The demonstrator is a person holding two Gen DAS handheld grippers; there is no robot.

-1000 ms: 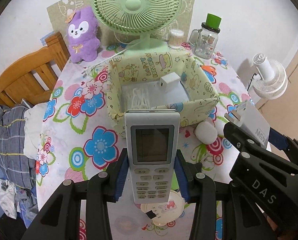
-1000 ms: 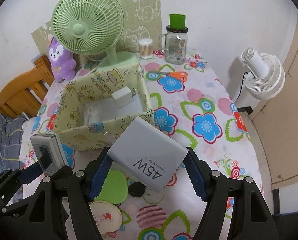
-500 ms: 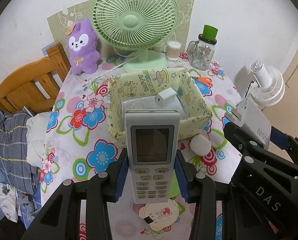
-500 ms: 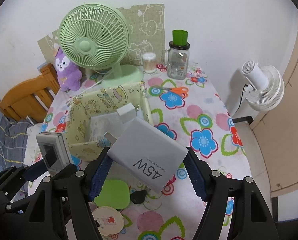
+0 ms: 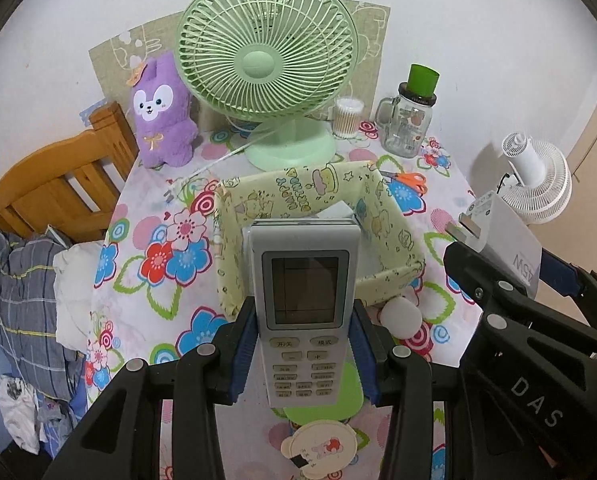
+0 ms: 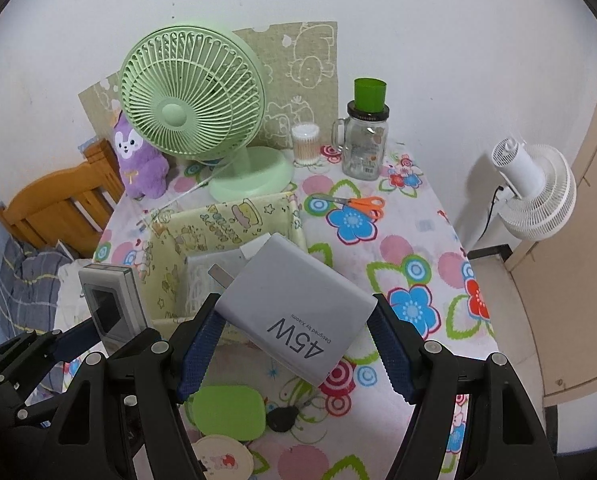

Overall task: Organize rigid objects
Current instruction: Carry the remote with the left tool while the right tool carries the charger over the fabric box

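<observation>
My left gripper [image 5: 304, 346] is shut on a white remote control [image 5: 304, 300], held upright with its screen toward the camera. The remote hangs above the near wall of a yellow cartoon-print fabric box [image 5: 298, 188] and hides much of the box's inside. My right gripper [image 6: 294, 354] is shut on a grey 45W charger [image 6: 298, 312], tilted, with its prongs pointing at the box [image 6: 226, 216]. Inside the box lie a clear bag of white cable [image 6: 200, 276] and a white adapter [image 6: 254, 246]. Each gripper shows at the edge of the other's view.
A green desk fan [image 5: 266, 64], a purple plush [image 5: 162, 116], a cotton swab tub [image 5: 348, 118] and a glass jar mug [image 5: 410, 124] line the back. Orange scissors [image 5: 408, 180], a white oval thing [image 5: 400, 316], a green case [image 6: 228, 412] and a round coaster [image 5: 318, 446] lie on the tablecloth.
Both grippers have risen and drawn back from the box, so the table looks smaller and farther. The remote and the charger stay gripped.
</observation>
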